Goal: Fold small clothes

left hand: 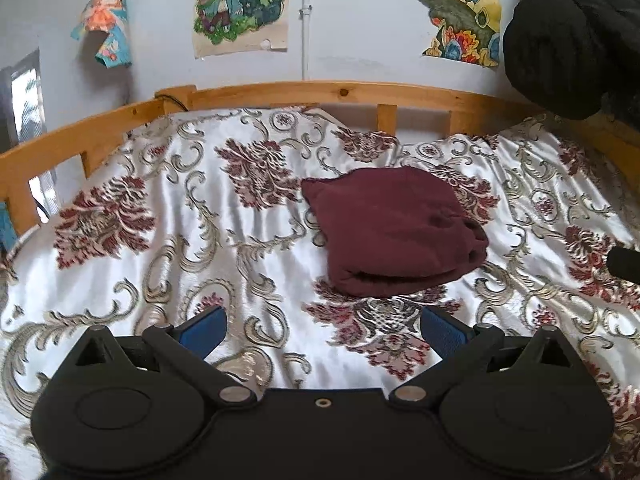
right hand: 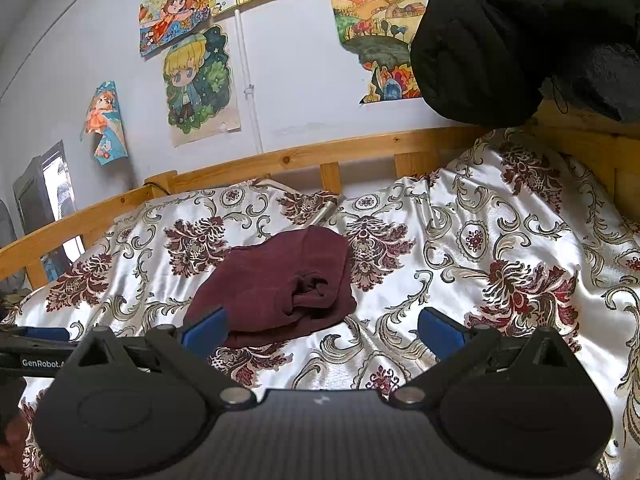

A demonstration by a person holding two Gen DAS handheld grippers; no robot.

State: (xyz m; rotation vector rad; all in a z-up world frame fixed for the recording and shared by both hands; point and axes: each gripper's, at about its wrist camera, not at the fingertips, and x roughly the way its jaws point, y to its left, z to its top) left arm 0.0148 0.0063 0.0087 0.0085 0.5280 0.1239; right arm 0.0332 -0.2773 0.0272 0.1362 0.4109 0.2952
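While both tongs, left (left hand: 323, 330) and right (right hand: 322, 330), gape empty, the maroon garment (left hand: 394, 232) lies folded mid-frame. Soft and light, it should pinch best at its lower folded edge.

The bedspread (left hand: 240, 240) is shiny cloth, smooth like satin, with raised woven flowers and swirls. The dark red garment (left hand: 392, 228) is soft, dull cloth and looks a bit fuzzy. The bed rail (left hand: 320, 92) is smooth yellow wood with small knots. The drawings (left hand: 240, 4) on the wall are paper, and one looks curled. The left gripper (left hand: 323, 334) is matt black plastic with silver metal pins, and its blue pads (left hand: 444, 334) look bumpy, maybe rubber. The black bundle (right hand: 500, 40) looks like puffy, dull cloth.
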